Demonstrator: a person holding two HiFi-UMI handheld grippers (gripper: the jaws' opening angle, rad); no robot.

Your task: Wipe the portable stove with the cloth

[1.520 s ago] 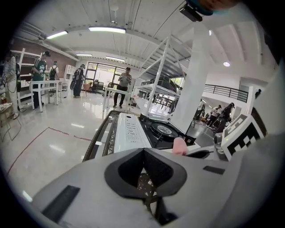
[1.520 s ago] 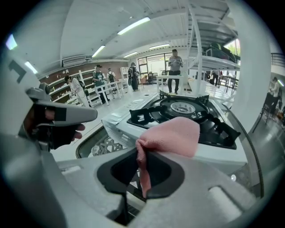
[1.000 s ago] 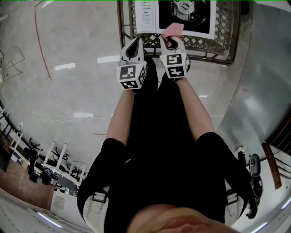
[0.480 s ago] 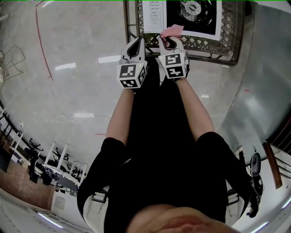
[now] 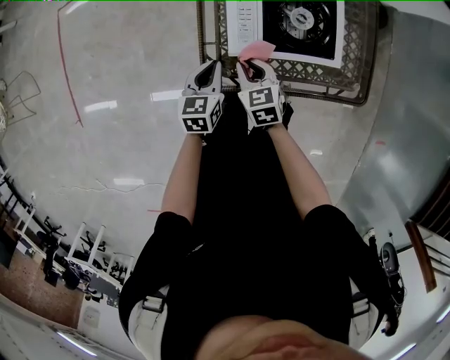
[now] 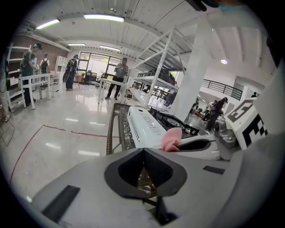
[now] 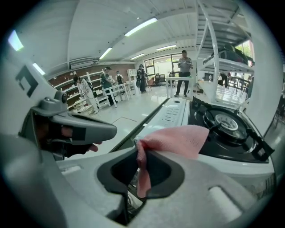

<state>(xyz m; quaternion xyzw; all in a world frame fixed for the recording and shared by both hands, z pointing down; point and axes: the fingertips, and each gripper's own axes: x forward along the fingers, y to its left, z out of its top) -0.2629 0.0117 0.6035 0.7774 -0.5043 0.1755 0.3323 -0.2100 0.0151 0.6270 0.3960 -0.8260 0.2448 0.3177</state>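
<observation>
While held side by side at the near edge of one stove (image 5: 242, 24) on one wicker table (image 5: 320, 74), two grippers counted: left gripper (image 5: 209, 65) shut tight on nothing, right gripper (image 5: 248, 65) clamped on one pink cloth (image 5: 257, 49), free corner sticking out over the stove's white near edge by the control panel (image 7: 174, 112). Compared with a second ago, shifted with the cloth from nearer the single burner (image 5: 301, 17) toward the panel end; both grips unchanged.
</observation>
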